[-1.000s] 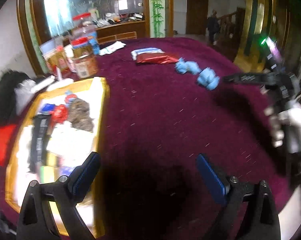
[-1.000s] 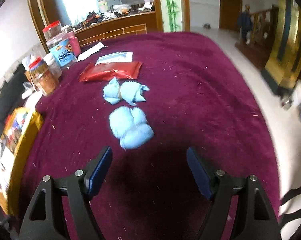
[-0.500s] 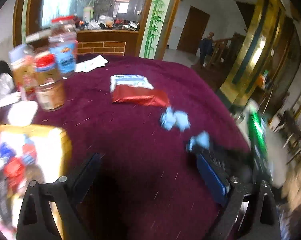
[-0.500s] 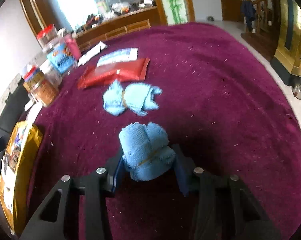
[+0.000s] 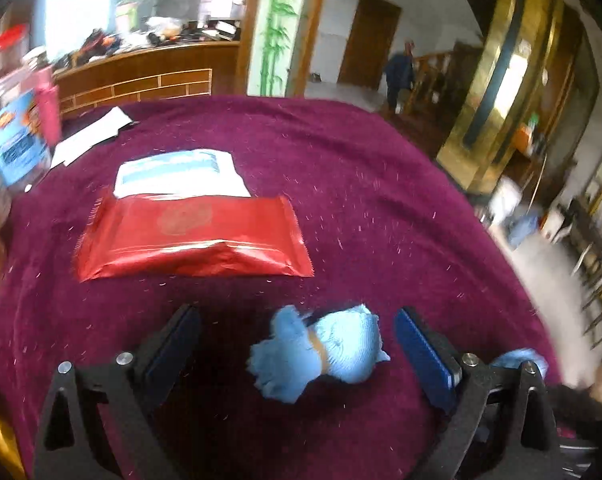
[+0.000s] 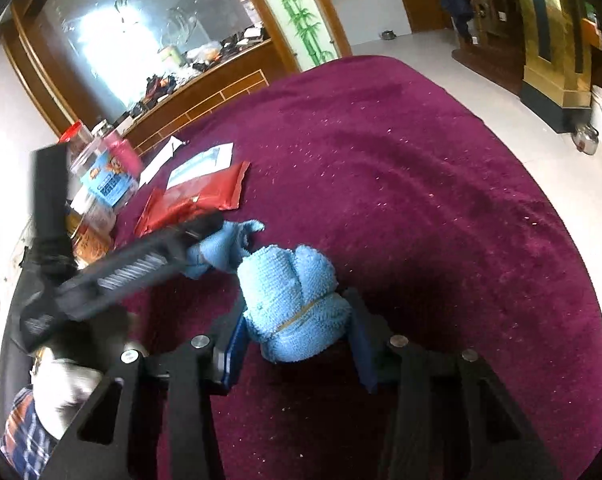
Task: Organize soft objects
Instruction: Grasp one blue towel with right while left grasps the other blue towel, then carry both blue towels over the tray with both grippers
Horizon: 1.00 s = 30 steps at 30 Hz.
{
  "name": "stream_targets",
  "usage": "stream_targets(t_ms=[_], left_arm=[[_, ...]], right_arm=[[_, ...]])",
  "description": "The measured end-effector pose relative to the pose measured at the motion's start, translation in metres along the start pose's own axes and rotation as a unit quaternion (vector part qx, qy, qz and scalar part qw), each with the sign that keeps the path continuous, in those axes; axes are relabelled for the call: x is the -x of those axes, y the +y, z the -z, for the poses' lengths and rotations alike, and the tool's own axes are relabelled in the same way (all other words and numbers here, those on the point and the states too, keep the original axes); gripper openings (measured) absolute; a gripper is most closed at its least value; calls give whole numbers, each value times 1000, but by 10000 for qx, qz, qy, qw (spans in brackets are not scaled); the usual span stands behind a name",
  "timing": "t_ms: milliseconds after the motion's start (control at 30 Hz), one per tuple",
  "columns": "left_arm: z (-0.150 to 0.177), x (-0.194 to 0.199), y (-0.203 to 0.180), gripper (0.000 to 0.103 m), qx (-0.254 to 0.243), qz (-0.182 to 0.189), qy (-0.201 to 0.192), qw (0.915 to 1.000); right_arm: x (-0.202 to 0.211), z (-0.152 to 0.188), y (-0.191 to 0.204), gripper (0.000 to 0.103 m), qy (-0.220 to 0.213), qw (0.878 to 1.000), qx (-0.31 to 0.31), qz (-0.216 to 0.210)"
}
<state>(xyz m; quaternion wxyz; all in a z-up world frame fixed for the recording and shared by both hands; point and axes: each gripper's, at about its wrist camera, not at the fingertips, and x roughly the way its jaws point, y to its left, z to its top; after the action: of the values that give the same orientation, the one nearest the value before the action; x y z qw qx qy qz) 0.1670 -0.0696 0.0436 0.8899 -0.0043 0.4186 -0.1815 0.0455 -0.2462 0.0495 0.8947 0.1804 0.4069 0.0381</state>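
Now that the right tool has clamped one towel off the tabletop, the left tool has arrived, gaping wide around the other towel, so both should soon be carried off.

Both grippers have closed in on the two blue towel bundles

A second ago the right gripper stood wide open short of the nearer towel roll; now its pads press that roll on both sides and the roll fills the space between them. The left gripper was then far back beside the yellow tray; it has swung across the purple tablecloth and now straddles the other towel bundle, fingers wide and not touching it, with the red packet now just ahead
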Motion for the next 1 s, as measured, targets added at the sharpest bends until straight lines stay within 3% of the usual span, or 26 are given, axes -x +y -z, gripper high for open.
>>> stream_targets(t_ms=[33,67,133,167,367,500,600,667,733,900,1000], left_arm=[[2,-7,-6,92,-164,-116,210,9996],[5,-12,-11,79,-261,-153,340,9990],[12,-9,-18,47,-478,-225,402,9978],[14,-3,-15,44,-397,11,467,9981],[28,68,25,44,281,353,135,9989],[57,159,67,44,622,448,-249,9967],[94,237,112,45,870,159,-570,9944],[124,280,146,45,1099,-242,-707,9911],[163,319,183,45,1341,-884,-782,9839],[232,344,241,46,1827,-1752,-485,9662],[250,334,266,49,2095,-1784,-274,9610]], right_arm=[[1,0,0,44,-26,10000,-7,16],[1,-1,0,44,-43,10000,-12,25],[2,-1,0,44,-77,10000,-1,57],[2,-1,1,44,-92,9999,24,73],[2,1,9,44,-214,9993,276,161],[4,5,14,44,-252,9989,375,128],[2,9,17,44,-253,9988,411,115],[0,12,18,44,-207,9990,395,85],[-2,15,22,44,-163,9991,390,19],[11,26,53,44,-119,9983,554,-98],[27,39,97,44,25,9956,865,-353]])
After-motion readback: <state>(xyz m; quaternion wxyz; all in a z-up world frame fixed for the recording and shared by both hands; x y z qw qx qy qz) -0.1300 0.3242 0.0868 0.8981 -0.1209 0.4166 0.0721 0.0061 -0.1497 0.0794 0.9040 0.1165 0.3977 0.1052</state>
